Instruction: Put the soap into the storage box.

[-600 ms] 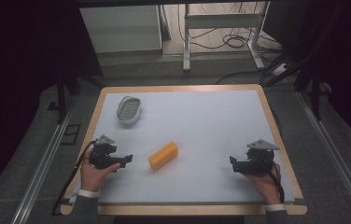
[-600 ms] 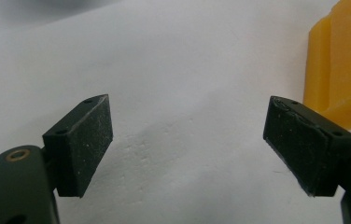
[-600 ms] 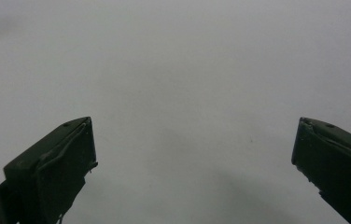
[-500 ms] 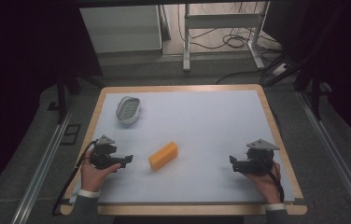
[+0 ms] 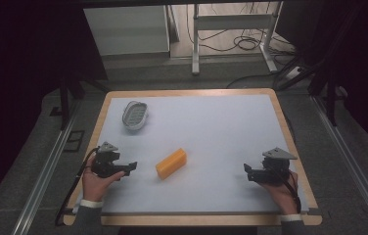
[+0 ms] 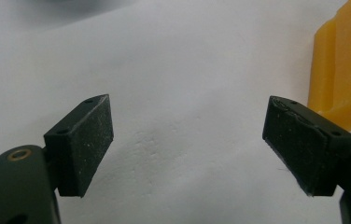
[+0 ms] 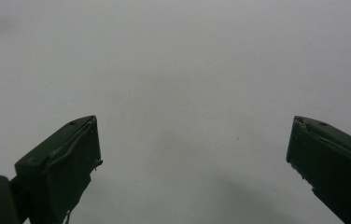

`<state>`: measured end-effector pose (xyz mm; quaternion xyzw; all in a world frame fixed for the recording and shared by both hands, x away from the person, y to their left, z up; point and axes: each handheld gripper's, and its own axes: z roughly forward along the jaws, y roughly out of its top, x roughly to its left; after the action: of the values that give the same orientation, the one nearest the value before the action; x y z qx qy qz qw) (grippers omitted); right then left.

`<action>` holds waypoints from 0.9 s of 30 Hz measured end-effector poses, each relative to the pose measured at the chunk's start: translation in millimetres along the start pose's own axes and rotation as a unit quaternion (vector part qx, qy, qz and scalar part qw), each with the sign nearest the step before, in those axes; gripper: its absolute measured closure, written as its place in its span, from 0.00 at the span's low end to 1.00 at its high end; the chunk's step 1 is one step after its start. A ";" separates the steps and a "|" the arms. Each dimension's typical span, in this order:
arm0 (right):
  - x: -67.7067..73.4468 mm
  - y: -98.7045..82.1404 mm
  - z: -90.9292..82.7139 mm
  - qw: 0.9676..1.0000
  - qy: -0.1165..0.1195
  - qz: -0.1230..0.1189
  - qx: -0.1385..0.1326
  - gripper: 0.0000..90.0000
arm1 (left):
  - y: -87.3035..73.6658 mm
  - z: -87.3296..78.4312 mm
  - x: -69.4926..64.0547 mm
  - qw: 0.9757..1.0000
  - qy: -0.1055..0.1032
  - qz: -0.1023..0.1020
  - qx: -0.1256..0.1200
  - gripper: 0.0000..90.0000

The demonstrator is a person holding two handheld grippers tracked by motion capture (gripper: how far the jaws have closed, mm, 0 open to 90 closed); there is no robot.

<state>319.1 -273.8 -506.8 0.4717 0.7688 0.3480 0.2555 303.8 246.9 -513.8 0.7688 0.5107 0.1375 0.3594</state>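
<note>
The yellow block (image 5: pixel 171 163) lies flat on the white mat (image 5: pixel 211 127), its long axis running on a diagonal: one end points toward the near left, the other toward the far right. It sits in the near half of the table, left of the middle. From my left gripper (image 5: pixel 132 166), held low near the mat's left edge, the block is just beside my tips, off to the right and not between them; in the left gripper view (image 6: pixel 188 149) my jaws stand spread wide with bare mat between them, and the block (image 6: pixel 346 70) is cut off by the right edge and top corner, so I cannot see its whole length there. My right gripper (image 5: pixel 247 171) rests well apart from the block, near the mat's right edge, pointing in toward it; in the right gripper view (image 7: pixel 192 163) those jaws are also spread wide with plain mat in front. A grey oval dish (image 5: pixel 135 115) sits toward the far left corner, its contents too small to make out.
</note>
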 end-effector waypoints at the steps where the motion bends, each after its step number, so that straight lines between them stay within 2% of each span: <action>1: -0.2 -0.3 -0.3 1.000 0.000 -0.001 0.001 0.04 | 0.2 -0.4 -0.5 1.000 0.001 -0.002 -0.002 0.19; 8: -2.0 -4.5 -0.9 1.000 0.003 0.003 0.002 0.04 | 3.8 -5.2 -6.3 1.000 -0.001 0.004 -0.006 0.19; 13: -1.2 -4.7 -0.5 1.000 0.005 -0.008 0.003 0.04 | 9.2 -9.3 -10.5 1.000 -0.004 0.006 -0.006 0.19; 17: -2.4 -6.1 -2.3 1.000 0.003 -0.006 0.002 0.05 | 14.0 -16.1 -13.2 1.000 -0.001 0.009 -0.009 0.19; 22: -2.7 -6.9 -8.2 1.000 -0.004 -0.005 -0.006 0.06 | 23.5 -25.5 -20.5 0.999 0.000 0.029 -0.014 0.20; 27: -3.6 -9.6 -11.3 1.000 -0.009 -0.001 -0.006 0.07 | 32.6 -24.7 -26.8 0.999 -0.007 0.040 -0.007 0.20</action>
<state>307.2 -283.4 -507.0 0.4722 0.7649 0.3483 0.2660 300.1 226.3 -469.7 0.7872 0.4761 0.1498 0.3622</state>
